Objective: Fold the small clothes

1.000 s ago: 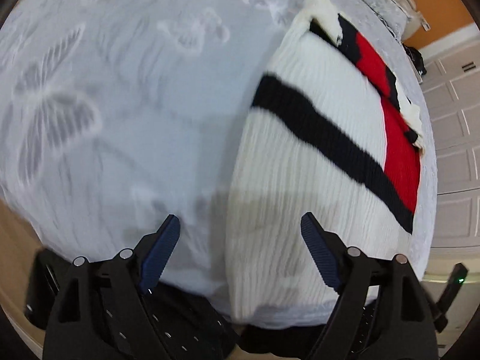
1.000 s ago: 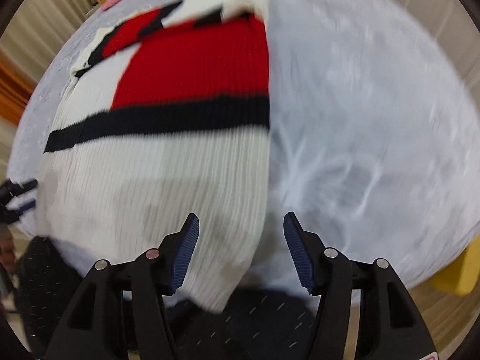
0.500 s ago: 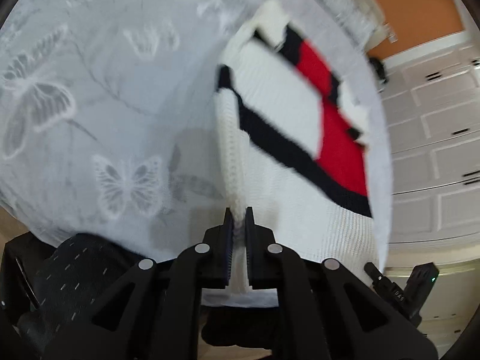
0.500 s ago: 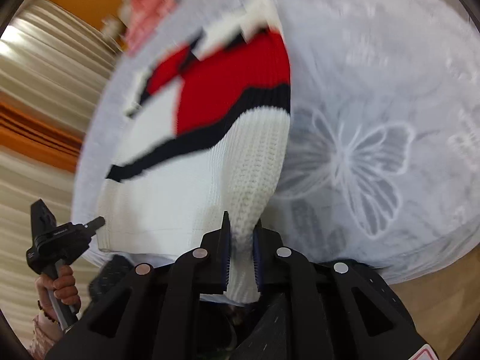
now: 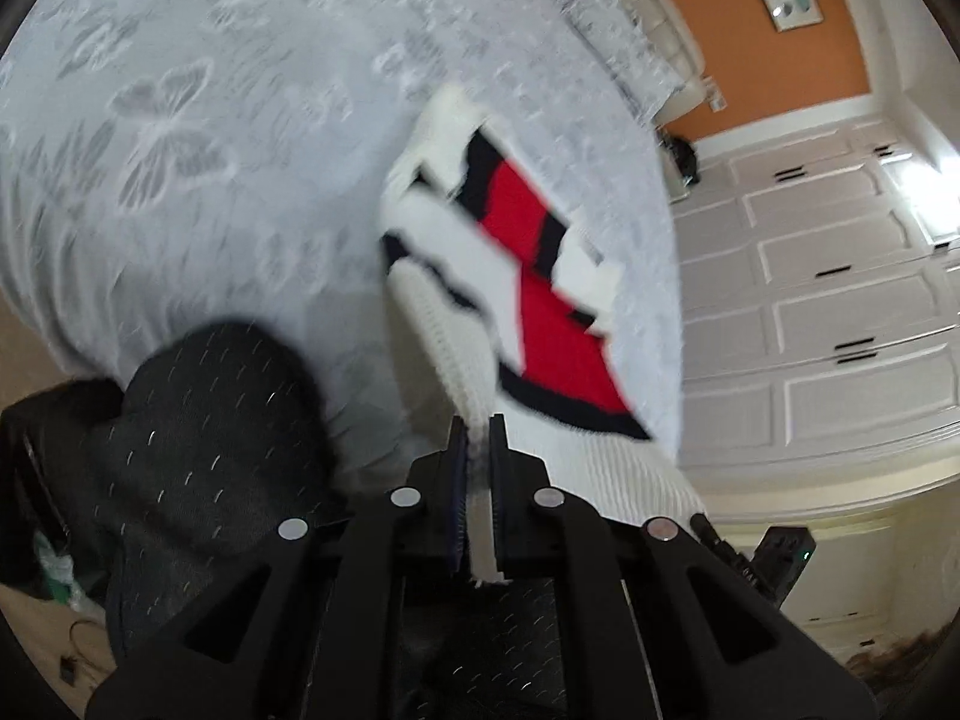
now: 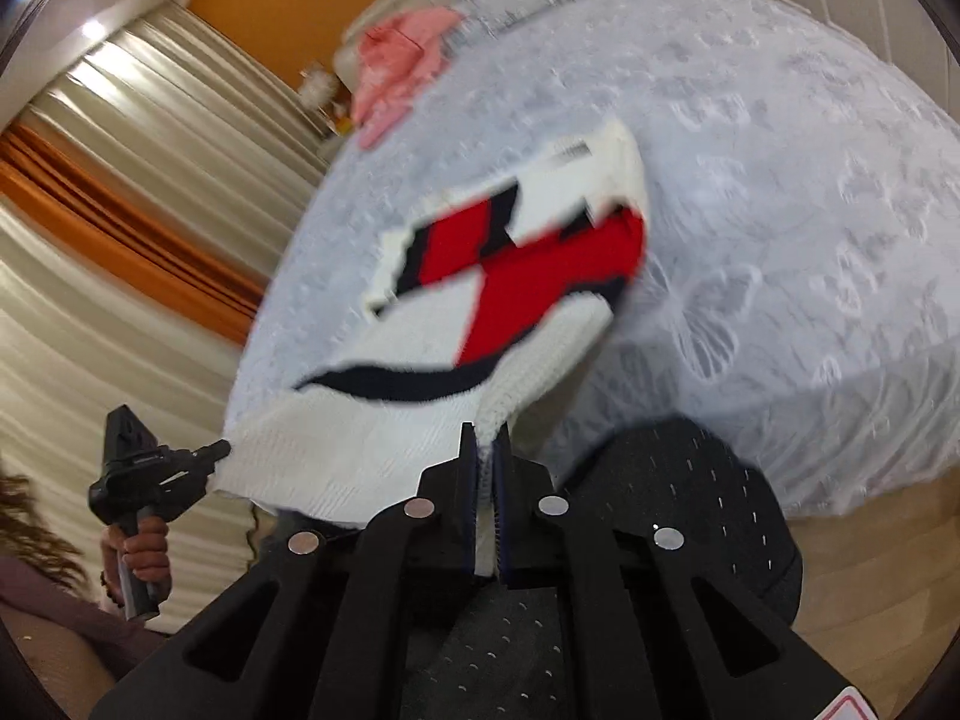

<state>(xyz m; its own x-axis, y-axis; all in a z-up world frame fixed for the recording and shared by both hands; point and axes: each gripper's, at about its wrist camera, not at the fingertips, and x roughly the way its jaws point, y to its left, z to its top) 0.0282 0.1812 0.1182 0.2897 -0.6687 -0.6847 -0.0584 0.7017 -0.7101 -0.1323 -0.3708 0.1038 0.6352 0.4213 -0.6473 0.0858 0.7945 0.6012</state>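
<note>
A small white knit sweater with black stripes and red blocks lies on the bed, its near hem lifted. My left gripper is shut on the hem's left corner. My right gripper is shut on the hem's right corner, and the sweater hangs up from the bed between both. The left gripper also shows in the right wrist view, and the right gripper's tip in the left wrist view.
The bed has a white butterfly-lace cover. A pink garment lies at the far end. The person's dark patterned knees press against the bed edge. White cabinets stand to the right, curtains to the left.
A second ago both grippers were open over the hem. They then shut on its corners and have lifted and drawn the hem up and back, away from the bed.
</note>
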